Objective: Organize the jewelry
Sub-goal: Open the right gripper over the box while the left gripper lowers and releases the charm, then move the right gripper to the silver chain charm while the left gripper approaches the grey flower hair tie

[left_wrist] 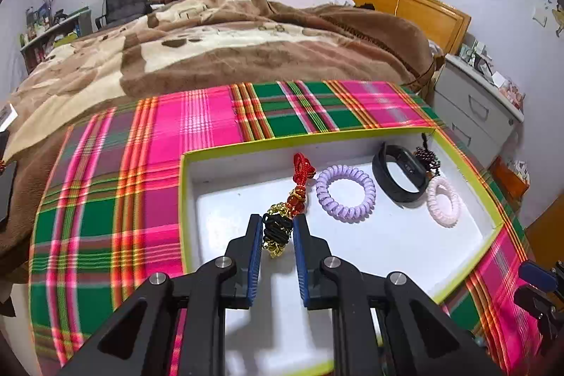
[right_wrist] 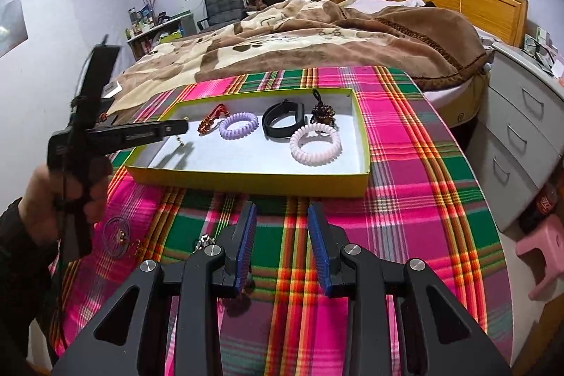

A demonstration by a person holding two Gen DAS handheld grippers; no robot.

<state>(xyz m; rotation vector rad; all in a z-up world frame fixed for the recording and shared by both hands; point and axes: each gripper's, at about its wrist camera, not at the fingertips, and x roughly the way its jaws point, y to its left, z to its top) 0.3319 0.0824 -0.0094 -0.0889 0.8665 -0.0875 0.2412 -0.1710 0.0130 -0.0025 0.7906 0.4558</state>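
Left tool [left_wrist: 277,228] is over the near-left part of the box [left_wrist: 246,148], its blue pads clamped on a charm [left_wrist: 282,217]: black and gold beads sit between the fingers, and the red cord runs away toward the box's far wall. In the right wrist view the left tool [right_wrist: 178,126] reaches in over the box's left edge, held by the left hand [right_wrist: 53,203]; the charm's red end [right_wrist: 211,118] lies on the white floor.

Box: shallow, white inside, yellow-green rim [right_wrist: 246,180]. It sits on a plaid cloth [right_wrist: 405,199] in pink, green and orange, toward the cloth's far edge and nearer its right side in the left wrist view.

Contents, left to right along the far half of the box:
- lilac coil tie [left_wrist: 345,188], just beside the charm's cord
- black band [left_wrist: 398,177], standing on edge
- dark bead cluster [left_wrist: 427,157] in the far-right corner, behind the band
- pale pink coil tie [left_wrist: 443,201], touching the band, near the right wall

Right tool [right_wrist: 282,242] hangs above the cloth in front of the box's near wall, fingers apart, holding nothing. A small chain piece [right_wrist: 202,240] shows by its left finger; details unclear. More small pieces [right_wrist: 118,235] lie on the cloth near its left edge, blurred.

Beyond the cloth: bed with brown blanket [right_wrist: 317,34]. White drawers [right_wrist: 521,129] stand off the right edge.
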